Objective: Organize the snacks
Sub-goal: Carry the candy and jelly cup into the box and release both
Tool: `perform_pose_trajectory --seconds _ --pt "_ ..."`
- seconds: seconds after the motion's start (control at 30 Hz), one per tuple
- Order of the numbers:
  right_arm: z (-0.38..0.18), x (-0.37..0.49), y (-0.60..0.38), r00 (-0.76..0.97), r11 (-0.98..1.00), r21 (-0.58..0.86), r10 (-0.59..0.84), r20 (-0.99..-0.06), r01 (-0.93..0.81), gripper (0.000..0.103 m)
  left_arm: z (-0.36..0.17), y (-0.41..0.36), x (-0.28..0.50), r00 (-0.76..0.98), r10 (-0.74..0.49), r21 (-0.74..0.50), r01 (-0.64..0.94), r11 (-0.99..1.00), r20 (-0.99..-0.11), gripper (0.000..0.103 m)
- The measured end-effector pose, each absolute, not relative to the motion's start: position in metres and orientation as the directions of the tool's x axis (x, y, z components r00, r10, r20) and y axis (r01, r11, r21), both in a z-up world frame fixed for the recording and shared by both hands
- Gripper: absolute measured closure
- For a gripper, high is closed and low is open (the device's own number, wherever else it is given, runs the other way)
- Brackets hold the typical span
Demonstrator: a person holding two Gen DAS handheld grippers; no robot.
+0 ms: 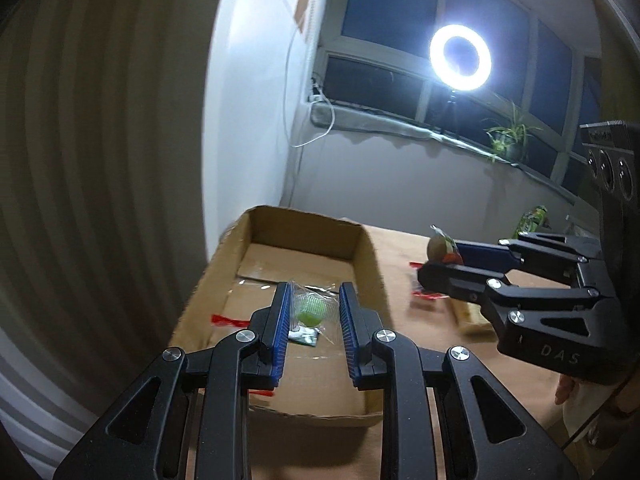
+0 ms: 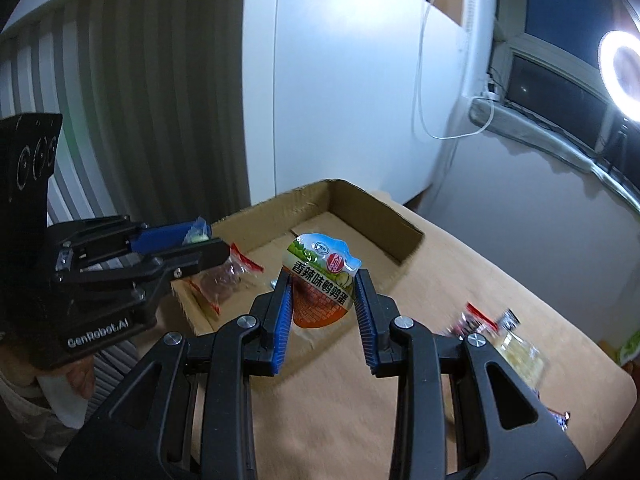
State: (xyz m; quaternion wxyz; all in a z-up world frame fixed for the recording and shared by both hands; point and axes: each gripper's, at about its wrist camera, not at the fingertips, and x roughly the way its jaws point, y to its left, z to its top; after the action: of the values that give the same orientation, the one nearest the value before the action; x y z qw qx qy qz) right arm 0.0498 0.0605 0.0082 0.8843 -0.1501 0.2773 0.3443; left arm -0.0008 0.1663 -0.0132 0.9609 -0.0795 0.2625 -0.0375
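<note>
Up front in the left wrist view, the left gripper (image 1: 314,312) hangs over the open cardboard box (image 1: 362,256) with a small clear packet (image 1: 310,310) holding a green sweet pinched between its blue pads (image 1: 280,320); the jaws are clenched on the wrapper, though the film is thin and the hold is hard to trace along the right pad. Below it on the box floor lie a red-edged wrapper (image 1: 228,320) and a small green-and-white sachet (image 1: 304,336). To the right, over the tan tabletop (image 1: 400,248), the right gripper (image 1: 440,262) carries a pouch seen edge-on. A ring light (image 1: 460,57) glares at the dark window, with a potted plant (image 1: 508,136) on the sill. Turning to the right wrist view, the right gripper (image 2: 322,300) grasps a printed snack pouch (image 2: 322,280), white and green on top, orange below, upright between its pads just outside the box's near wall (image 2: 384,216). The left gripper (image 2: 200,242) enters from the left above the box, its clear packet (image 2: 197,232) poking out at the tips. A red-edged bag (image 2: 228,280) of brown pieces lies inside the box. More snacks (image 2: 516,344) sit blurred on the table to the right.
</note>
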Motion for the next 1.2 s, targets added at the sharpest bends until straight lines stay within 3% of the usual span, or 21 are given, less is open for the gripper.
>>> perform_pose_trajectory --seconds 0.27,0.37,0.43,0.5,0.53,0.73,0.8,0.87,1.2 --pt "-0.006 0.080 0.089 0.579 0.696 -0.072 0.531 -0.619 -0.714 0.072 -0.028 0.176 0.018 0.836 -0.131 -0.198 0.027 0.980 -0.532 0.081" --pt "-0.013 0.089 0.098 0.561 0.680 -0.066 0.541 -0.627 -0.730 0.065 -0.035 0.176 0.025 0.820 -0.137 -0.197 0.030 0.980 -0.555 0.079" --pt "-0.019 0.094 0.103 0.553 0.674 -0.072 0.534 -0.640 -0.735 0.058 -0.040 0.178 0.029 0.815 -0.122 -0.191 0.014 0.982 -0.567 0.069" --pt "-0.020 0.095 0.102 0.559 0.680 -0.068 0.538 -0.631 -0.730 0.054 -0.043 0.182 0.028 0.814 -0.092 -0.179 -0.014 0.984 -0.573 0.035" --pt "-0.021 0.095 0.100 0.561 0.683 -0.063 0.539 -0.628 -0.727 0.053 -0.043 0.184 0.026 0.820 -0.069 -0.168 -0.033 0.985 -0.568 0.032" --pt "-0.019 0.089 0.086 0.595 0.718 -0.068 0.516 -0.616 -0.693 0.050 -0.041 0.195 0.018 0.830 -0.026 -0.145 -0.066 0.987 -0.557 0.031" --pt "-0.019 0.081 0.084 0.620 0.729 -0.091 0.502 -0.603 -0.678 0.039 -0.039 0.199 0.015 0.832 -0.016 -0.147 -0.078 0.986 -0.554 0.031" --pt "-0.020 0.075 0.081 0.634 0.737 -0.099 0.495 -0.594 -0.668 0.035 -0.038 0.204 0.012 0.834 -0.008 -0.152 -0.091 0.984 -0.552 0.031" --pt "-0.019 0.046 0.069 0.649 0.746 -0.100 0.495 -0.578 -0.658 0.035 -0.020 0.203 -0.003 0.852 0.011 -0.149 -0.104 0.983 -0.524 0.029"
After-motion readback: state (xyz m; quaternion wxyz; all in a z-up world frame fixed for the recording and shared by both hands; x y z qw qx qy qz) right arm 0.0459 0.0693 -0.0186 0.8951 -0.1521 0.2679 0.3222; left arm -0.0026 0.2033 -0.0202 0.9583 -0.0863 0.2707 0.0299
